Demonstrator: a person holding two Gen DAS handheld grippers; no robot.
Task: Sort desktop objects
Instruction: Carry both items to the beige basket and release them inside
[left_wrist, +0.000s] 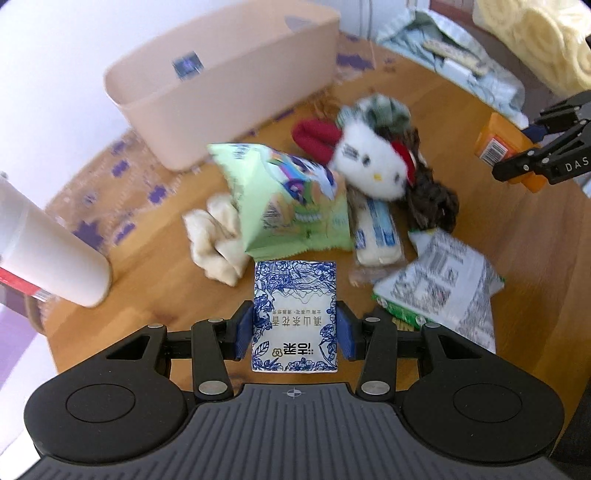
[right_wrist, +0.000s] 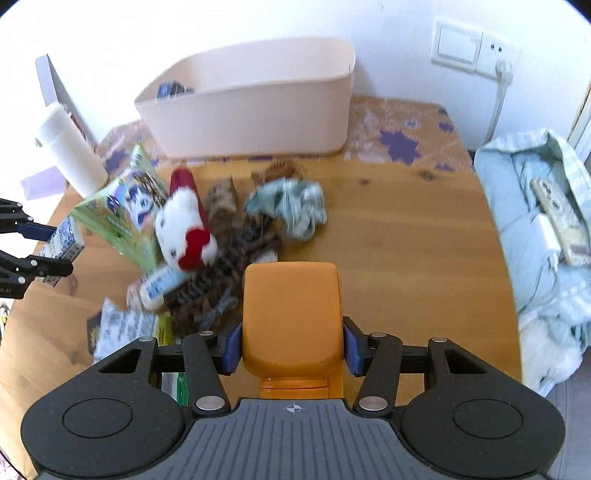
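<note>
My left gripper (left_wrist: 294, 328) is shut on a blue-and-white tissue pack (left_wrist: 294, 314), held above the wooden table (left_wrist: 147, 266). It also shows in the right wrist view (right_wrist: 64, 240) at far left. My right gripper (right_wrist: 291, 345) is shut on an orange bottle (right_wrist: 291, 314); the bottle also shows in the left wrist view (left_wrist: 498, 144) at far right. A pile lies mid-table: a green snack bag (left_wrist: 288, 199), a white plush toy (left_wrist: 369, 162), a dark hair piece (left_wrist: 432, 195), a white wrapped bar (left_wrist: 376, 236). A beige bin (right_wrist: 251, 110) stands at the back.
A white cup (left_wrist: 48, 243) stands at the left. A printed silver bag (left_wrist: 443, 280) lies at right front. A beige crumpled cloth (left_wrist: 218, 236) lies left of the pile, a teal one (right_wrist: 291, 206) at its back. A light-blue jacket (right_wrist: 535, 206) with a phone lies at right.
</note>
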